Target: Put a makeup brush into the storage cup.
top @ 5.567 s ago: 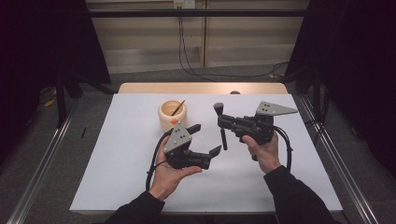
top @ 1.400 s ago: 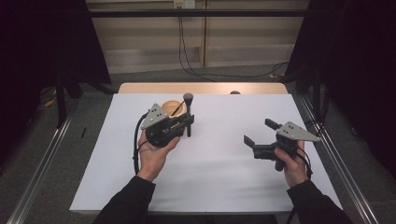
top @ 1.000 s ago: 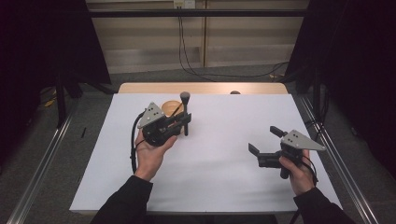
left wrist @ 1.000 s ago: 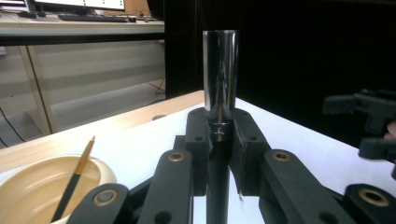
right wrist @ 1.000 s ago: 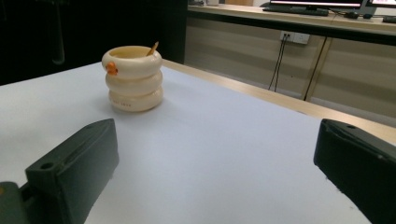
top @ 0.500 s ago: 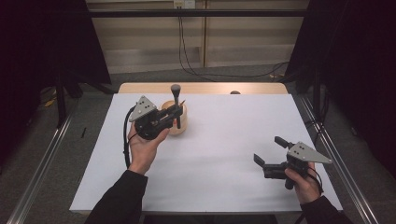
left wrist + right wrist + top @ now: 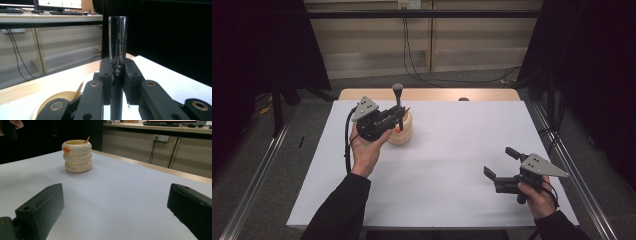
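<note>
My left gripper (image 7: 398, 119) is shut on a slim dark tool (image 7: 398, 92) with a shiny metal cylinder at its top. It holds the tool upright, just over the cream ringed cup (image 7: 403, 134) at the back left of the table. In the left gripper view the metal cylinder (image 7: 118, 42) rises between the pads (image 7: 106, 75), with the cup's rim (image 7: 62, 96) below left. My right gripper (image 7: 498, 161) hovers open and empty at the front right. Its view looks across the table at the cup (image 7: 77, 156), which has a thin wooden stick (image 7: 87, 139) in it.
A white sheet (image 7: 452, 150) covers the table, with a wooden strip (image 7: 437, 94) showing at the far edge. Metal rails (image 7: 259, 165) run along both sides. Cables (image 7: 409, 55) hang behind the table, with dark curtains left and right.
The tool went from the right gripper to the left one. My left hand carried it back and left to above the cup. My right hand drew off to the front right, open.
</note>
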A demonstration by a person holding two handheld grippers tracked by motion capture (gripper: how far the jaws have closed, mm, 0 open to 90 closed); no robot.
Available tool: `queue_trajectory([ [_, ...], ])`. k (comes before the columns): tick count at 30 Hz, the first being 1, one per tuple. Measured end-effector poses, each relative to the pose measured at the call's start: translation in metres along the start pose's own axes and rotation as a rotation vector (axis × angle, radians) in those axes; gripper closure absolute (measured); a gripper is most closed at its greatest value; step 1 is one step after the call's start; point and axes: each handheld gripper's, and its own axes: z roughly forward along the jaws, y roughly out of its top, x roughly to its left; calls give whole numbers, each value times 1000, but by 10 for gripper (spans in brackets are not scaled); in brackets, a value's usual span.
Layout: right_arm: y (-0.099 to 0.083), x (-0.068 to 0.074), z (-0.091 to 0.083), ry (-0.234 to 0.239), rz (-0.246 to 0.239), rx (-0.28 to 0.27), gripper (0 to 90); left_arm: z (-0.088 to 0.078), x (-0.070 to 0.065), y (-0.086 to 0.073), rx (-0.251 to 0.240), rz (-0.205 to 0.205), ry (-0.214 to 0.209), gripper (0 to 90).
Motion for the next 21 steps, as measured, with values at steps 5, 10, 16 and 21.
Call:
queue_trajectory([
  [5,0,1,0,3,4,0,3,4,9,4,1,-11,20,791],
  [10,-2,1,1,3,-2,7,4,7,14,2,8,-10,26,791],
  [16,-2,1,2,3,7,-3,6,15,20,-2,7,-20,51,791],
  [21,-3,1,2,-4,18,-14,7,22,26,-8,24,-20,68,791],
])
